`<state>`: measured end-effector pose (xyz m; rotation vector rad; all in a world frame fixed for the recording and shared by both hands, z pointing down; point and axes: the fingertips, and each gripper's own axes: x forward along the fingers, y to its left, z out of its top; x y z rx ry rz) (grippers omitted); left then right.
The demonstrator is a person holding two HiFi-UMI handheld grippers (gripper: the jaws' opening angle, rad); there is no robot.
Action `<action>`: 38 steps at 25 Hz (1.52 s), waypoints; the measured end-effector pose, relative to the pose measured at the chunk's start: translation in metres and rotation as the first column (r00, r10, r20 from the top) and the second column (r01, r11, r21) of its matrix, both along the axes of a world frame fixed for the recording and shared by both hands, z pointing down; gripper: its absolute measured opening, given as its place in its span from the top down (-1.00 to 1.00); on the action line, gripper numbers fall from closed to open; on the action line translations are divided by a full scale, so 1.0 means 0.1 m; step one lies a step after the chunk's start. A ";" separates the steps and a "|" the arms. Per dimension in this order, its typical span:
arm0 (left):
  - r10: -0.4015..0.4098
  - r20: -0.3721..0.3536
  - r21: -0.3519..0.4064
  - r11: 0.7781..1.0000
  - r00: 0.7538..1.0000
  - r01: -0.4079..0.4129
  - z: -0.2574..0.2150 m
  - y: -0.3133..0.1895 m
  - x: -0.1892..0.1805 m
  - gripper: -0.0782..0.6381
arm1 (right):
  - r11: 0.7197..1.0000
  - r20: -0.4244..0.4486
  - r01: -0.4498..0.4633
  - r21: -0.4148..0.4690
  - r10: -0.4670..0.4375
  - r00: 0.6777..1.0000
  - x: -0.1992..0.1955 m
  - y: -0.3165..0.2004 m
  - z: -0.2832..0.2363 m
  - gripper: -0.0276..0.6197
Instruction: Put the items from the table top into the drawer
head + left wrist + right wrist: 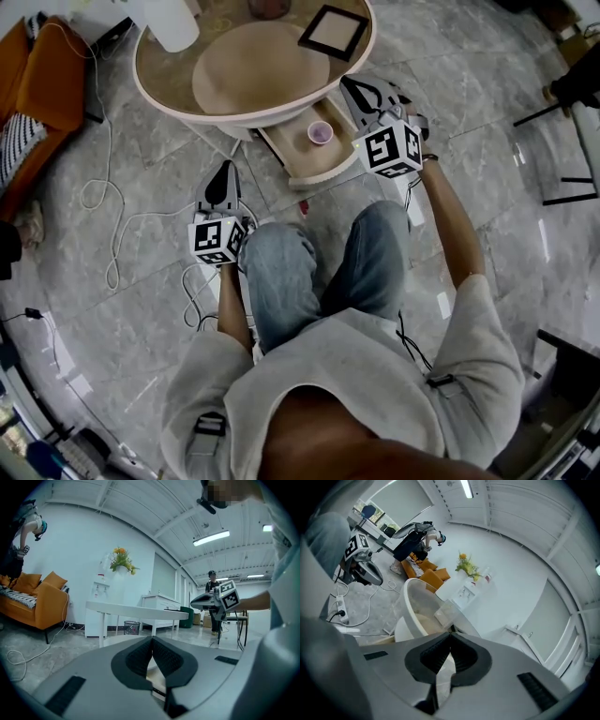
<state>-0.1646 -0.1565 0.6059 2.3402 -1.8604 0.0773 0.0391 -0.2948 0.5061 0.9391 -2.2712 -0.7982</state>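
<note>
The drawer (pixel 298 159) under the round desk (pixel 157 86) stands open, and in it sits a small pink thing, perhaps a cup (pixel 320 133). A black frame (pixel 333 32) lies on the desk top. The right gripper (pixel 359 91) hangs near the drawer, jaws together and empty. The left gripper (pixel 223 171), over the floor (pixel 469 112), has its jaws closed on nothing.

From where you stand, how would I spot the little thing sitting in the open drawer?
Find the round table; an open drawer sticks out from under its near edge. In it sits a small pink cup, alone in the drawer, round where the black picture frame on the table top above is square.
</note>
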 end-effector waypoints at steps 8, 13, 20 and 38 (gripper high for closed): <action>0.000 0.001 -0.006 1.000 1.000 0.000 0.02 0.01 -0.03 0.74 | 0.999 -0.041 0.000 -0.042 -0.002 0.999 -0.14 -0.39 -0.06 0.83; -0.005 0.001 -0.008 1.000 1.000 0.005 0.04 0.00 -0.05 0.74 | 0.994 -0.060 -0.016 -0.111 0.009 0.998 -0.15 -0.64 0.04 0.83; -0.012 -0.002 -0.018 1.000 1.000 0.012 0.09 -0.03 -0.08 0.74 | 0.962 -0.072 -0.014 -0.272 -0.005 0.997 -0.14 -0.86 0.20 0.46; -0.023 0.010 -0.025 0.999 1.000 0.023 0.16 -0.05 -0.13 0.74 | 0.885 -0.061 0.010 -0.465 -0.043 0.997 -0.13 -1.02 0.36 0.62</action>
